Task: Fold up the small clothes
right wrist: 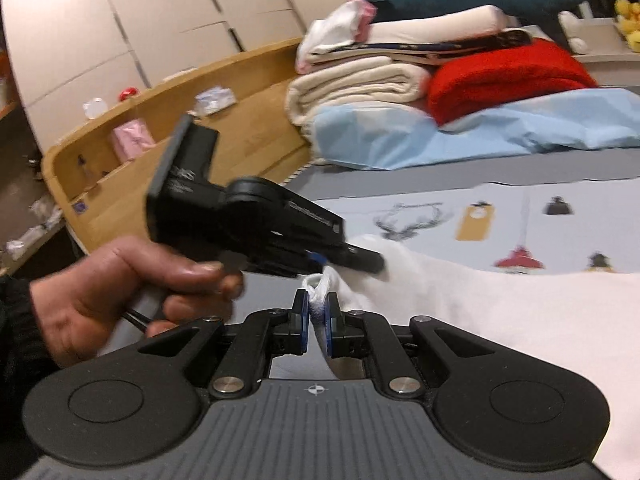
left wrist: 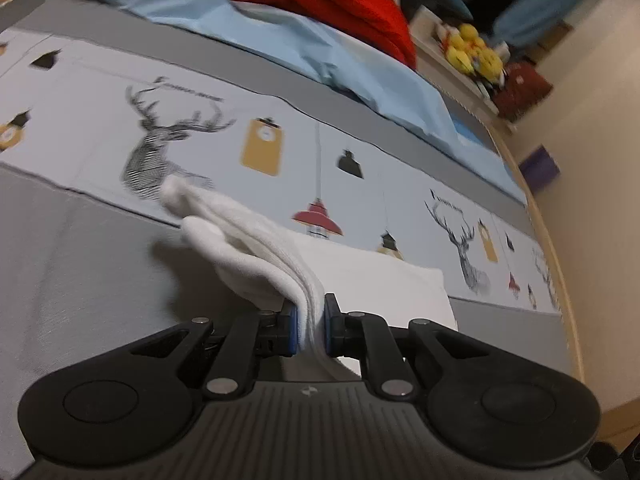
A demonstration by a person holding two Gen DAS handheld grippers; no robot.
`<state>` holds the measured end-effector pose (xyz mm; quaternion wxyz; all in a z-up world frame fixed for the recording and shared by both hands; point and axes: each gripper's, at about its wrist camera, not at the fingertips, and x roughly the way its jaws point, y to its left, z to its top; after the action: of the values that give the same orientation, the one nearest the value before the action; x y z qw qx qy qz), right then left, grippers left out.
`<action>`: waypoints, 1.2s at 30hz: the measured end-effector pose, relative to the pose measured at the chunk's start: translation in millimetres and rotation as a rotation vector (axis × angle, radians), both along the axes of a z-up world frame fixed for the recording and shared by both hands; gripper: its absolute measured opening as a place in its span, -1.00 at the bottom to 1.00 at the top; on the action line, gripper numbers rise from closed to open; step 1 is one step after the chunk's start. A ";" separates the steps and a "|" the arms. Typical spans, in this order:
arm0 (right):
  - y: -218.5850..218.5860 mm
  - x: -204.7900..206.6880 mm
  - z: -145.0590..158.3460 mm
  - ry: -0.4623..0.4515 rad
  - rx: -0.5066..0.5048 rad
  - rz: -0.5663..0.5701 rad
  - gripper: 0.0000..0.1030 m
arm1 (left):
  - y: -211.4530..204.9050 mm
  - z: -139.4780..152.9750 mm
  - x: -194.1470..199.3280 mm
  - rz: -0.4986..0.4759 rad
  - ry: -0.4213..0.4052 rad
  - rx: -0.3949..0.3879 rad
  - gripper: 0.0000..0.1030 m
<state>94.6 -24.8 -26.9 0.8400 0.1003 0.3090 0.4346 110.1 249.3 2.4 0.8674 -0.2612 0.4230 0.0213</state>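
A small white garment lies partly lifted off the printed bed sheet. My left gripper is shut on a bunched fold of it, and the cloth fans out ahead of the blue pads. In the right wrist view the white garment spreads to the right. My right gripper is shut on a gathered edge of it. Just above and beyond, a hand holds the left gripper, whose tips bite into the same cloth. The two grips sit close together.
A light blue cover lies across the bed behind the garment. On it rest a red blanket and a stack of folded cream blankets. A wooden bed frame curves at the left, and yellow plush toys sit far right.
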 end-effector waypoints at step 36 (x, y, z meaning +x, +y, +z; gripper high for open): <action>-244.7 54.4 -132.4 0.659 -0.166 -0.707 -0.82 | -211.9 -130.4 40.6 -0.738 0.359 0.351 -0.80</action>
<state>149.0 -269.5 -159.3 0.7988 0.2639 0.5391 0.0421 150.8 37.4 -128.1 0.7609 0.0665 0.6218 -0.1732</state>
